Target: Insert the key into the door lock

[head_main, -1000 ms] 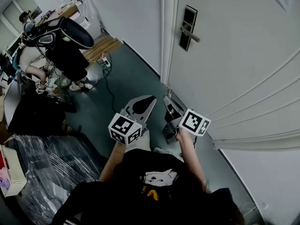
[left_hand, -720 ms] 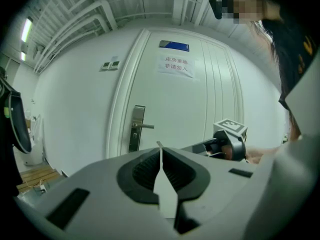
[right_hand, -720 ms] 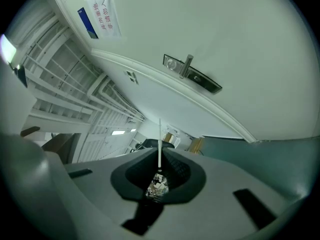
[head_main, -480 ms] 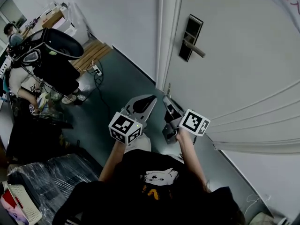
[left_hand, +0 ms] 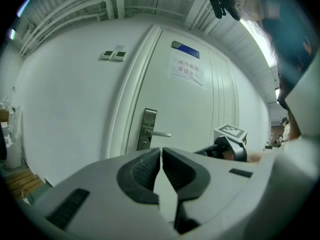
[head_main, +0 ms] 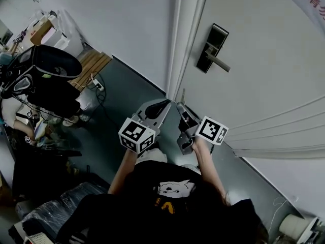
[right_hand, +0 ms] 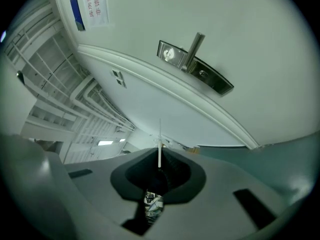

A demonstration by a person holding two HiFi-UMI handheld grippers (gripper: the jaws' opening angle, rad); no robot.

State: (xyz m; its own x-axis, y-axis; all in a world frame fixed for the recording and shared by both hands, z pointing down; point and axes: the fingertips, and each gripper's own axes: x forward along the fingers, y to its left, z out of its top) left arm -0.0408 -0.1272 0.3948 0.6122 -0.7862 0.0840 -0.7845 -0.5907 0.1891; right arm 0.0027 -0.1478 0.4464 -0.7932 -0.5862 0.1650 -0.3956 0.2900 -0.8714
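Observation:
The door lock [head_main: 212, 48] is a dark upright plate with a metal lever handle [head_main: 219, 62] on the white door, up and to the right of both grippers. My right gripper [head_main: 179, 106] is shut on a thin key [head_main: 183, 94] whose blade sticks out towards the door. In the right gripper view the key blade [right_hand: 159, 145] rises from the closed jaws, and the lock plate [right_hand: 196, 69] lies some way beyond it. My left gripper [head_main: 165, 104] is shut and holds nothing. It faces the lock plate [left_hand: 147, 129] from a distance.
The white door frame [head_main: 177, 44] stands just left of the lock. Dark green floor [head_main: 122, 100] lies below. At the far left are a seated person [head_main: 30, 116], a black round chair [head_main: 51, 65], a wooden pallet [head_main: 90, 65] and cables. A plastic-wrapped bundle [head_main: 61, 212] lies at the lower left.
The head view has swung right and up, so the lock now shows further right and the room at left has slid away. Both grippers keep nearly the same pose, still shut.

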